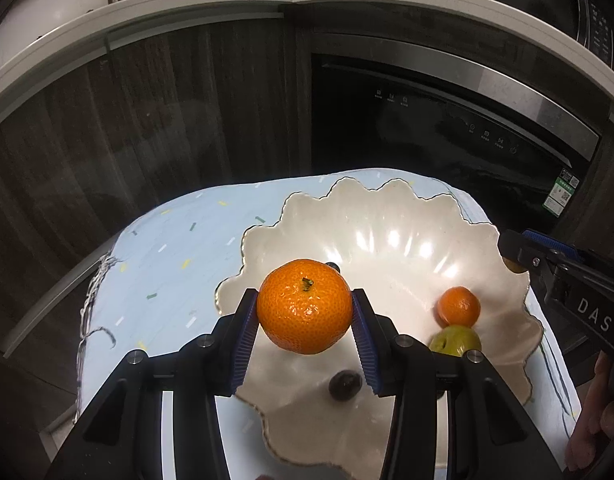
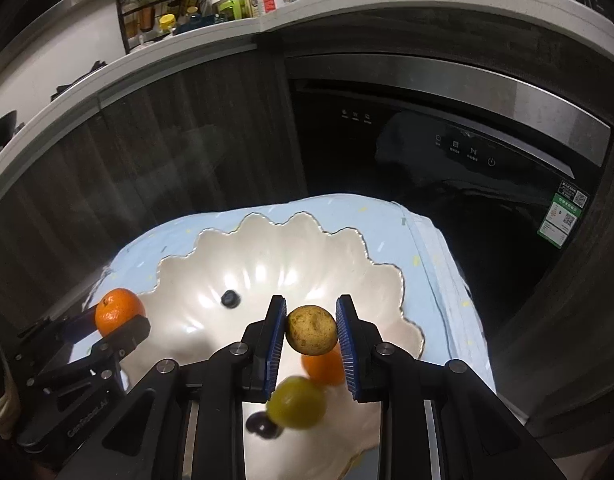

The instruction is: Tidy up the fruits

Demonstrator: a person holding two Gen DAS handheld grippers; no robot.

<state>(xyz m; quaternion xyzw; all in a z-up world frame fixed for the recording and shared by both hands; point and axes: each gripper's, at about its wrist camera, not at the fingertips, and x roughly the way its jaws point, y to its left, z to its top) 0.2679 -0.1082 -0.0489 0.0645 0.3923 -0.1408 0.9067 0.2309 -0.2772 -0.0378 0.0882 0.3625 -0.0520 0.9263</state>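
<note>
Both grippers, left [image 1: 305,322] clamping a tangerine [image 1: 305,306] and right [image 2: 311,330] a yellowish fruit [image 2: 311,329], risk fruit rolling off the scalloped bowl [image 1: 387,208] if released near its rim

Glossy bowl on printed cloth
Glazed ceramic bowl [image 1: 387,232] gleams; pale-blue tablecloth [image 1: 179,248] looks matt; the mandarin [image 1: 305,306] has shiny, dimpled peel; ribbed blue pads [image 1: 246,340]

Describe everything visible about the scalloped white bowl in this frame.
The scalloped bowl is wide, shallow, glossy white, likely ceramic, with a wavy gilt-looking rim and radiating flutes. It sits upright on a pale blue speckled cloth. Inside lie a small mandarin, a green fruit touching it, and dark grape-like fruits. Neither gripper touches it.
</note>
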